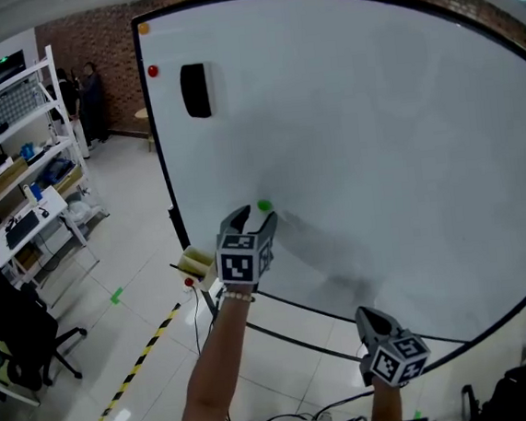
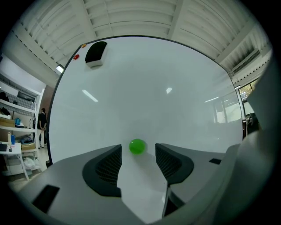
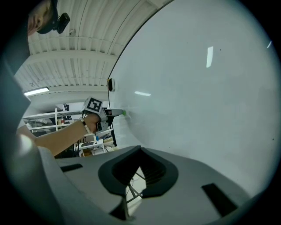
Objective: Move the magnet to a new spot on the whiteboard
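The green magnet (image 1: pixel 263 206) sits on the whiteboard (image 1: pixel 375 129), a little left of centre in the head view and low on the board's left part. In my left gripper view it is the green dot (image 2: pixel 137 146) at lower centre, right at the tips of my left gripper (image 2: pixel 138 154). My left jaws are spread wide, one pad on each side of the magnet. White board shows between the pads and the magnet on both sides, so I am not pressing on it. In the head view my left gripper (image 1: pixel 256 217) reaches up from lower centre, its tips at the board just beside the magnet.

My right gripper (image 1: pixel 378 323) hangs low at the lower right of the head view, well apart from the magnet. In its own view its jaws (image 3: pixel 138 169) are clenched together with nothing between them, and the magnet (image 3: pixel 124 113) is a small green speck at mid-left.

Toward the board's upper left corner a black eraser (image 1: pixel 195 90) sticks to the surface. A red magnet (image 1: pixel 152 71) sits just left of it and an orange one (image 1: pixel 143 29) higher up. Shelving (image 1: pixel 17 155) stands at the far left, and yellow-black floor tape (image 1: pixel 139 360) runs across the lower left.
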Available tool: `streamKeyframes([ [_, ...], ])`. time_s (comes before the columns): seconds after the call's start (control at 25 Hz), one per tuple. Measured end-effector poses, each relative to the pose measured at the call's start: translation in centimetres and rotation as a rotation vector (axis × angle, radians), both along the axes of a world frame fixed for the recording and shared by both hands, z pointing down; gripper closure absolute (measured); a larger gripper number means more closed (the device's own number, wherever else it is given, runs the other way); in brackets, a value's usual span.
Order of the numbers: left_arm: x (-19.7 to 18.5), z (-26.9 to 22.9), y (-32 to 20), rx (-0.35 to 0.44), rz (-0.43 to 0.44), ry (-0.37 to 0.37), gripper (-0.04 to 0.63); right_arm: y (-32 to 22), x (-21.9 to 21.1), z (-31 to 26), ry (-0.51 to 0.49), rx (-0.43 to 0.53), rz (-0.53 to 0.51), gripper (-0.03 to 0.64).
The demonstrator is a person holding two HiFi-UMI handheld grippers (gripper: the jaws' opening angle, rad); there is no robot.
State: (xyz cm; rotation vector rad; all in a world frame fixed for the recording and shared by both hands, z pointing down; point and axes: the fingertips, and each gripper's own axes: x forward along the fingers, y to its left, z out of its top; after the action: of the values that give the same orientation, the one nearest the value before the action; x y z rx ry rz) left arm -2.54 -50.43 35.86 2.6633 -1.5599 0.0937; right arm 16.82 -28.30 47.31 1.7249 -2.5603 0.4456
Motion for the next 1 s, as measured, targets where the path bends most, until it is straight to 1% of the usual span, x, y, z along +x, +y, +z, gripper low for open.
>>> streamKeyframes([
  [0.08,0.1,-0.2,-0.4,0.003,0.004,0.002,0.37,-0.1,0.3,-0.1,-0.002,-0.001,0.011,0.611],
  [0.28,0.6,-0.3,-0.8,0.012,0.005,-0.015,0.371,-0.1,1.0,0.1,-0.001,0.0,0.027,0.611],
  [0.36,0.6,0.0,-1.0,0.012,0.003,-0.02,0.407,-0.2,1.0,0.3,-0.001,-0.001,0.028,0.611],
  [0.56,0.8,0.4,-1.5,-0.002,0.003,-0.027,0.408,-0.4,0.9,0.1,-0.003,-0.001,0.024,0.611],
  [0.6,0.8,0.4,-1.5,-0.002,0.002,-0.025,0.418,-0.4,0.9,0.1,-0.005,-0.003,0.023,0.611],
  [0.64,0.8,0.4,-1.5,-0.002,0.0,-0.026,0.448,-0.4,0.9,0.2,-0.008,-0.005,0.022,0.612],
  [0.68,0.8,0.5,-1.4,-0.003,0.001,-0.031,0.456,-0.3,1.0,0.3,-0.009,-0.006,0.022,0.612],
  [0.76,0.9,0.7,-1.5,-0.009,0.003,-0.04,0.456,-0.4,1.0,0.3,-0.007,-0.006,0.022,0.612],
  [1.0,0.8,0.7,-2.0,-0.013,0.003,-0.038,0.463,-0.6,1.0,0.3,-0.008,-0.005,0.019,0.611],
])
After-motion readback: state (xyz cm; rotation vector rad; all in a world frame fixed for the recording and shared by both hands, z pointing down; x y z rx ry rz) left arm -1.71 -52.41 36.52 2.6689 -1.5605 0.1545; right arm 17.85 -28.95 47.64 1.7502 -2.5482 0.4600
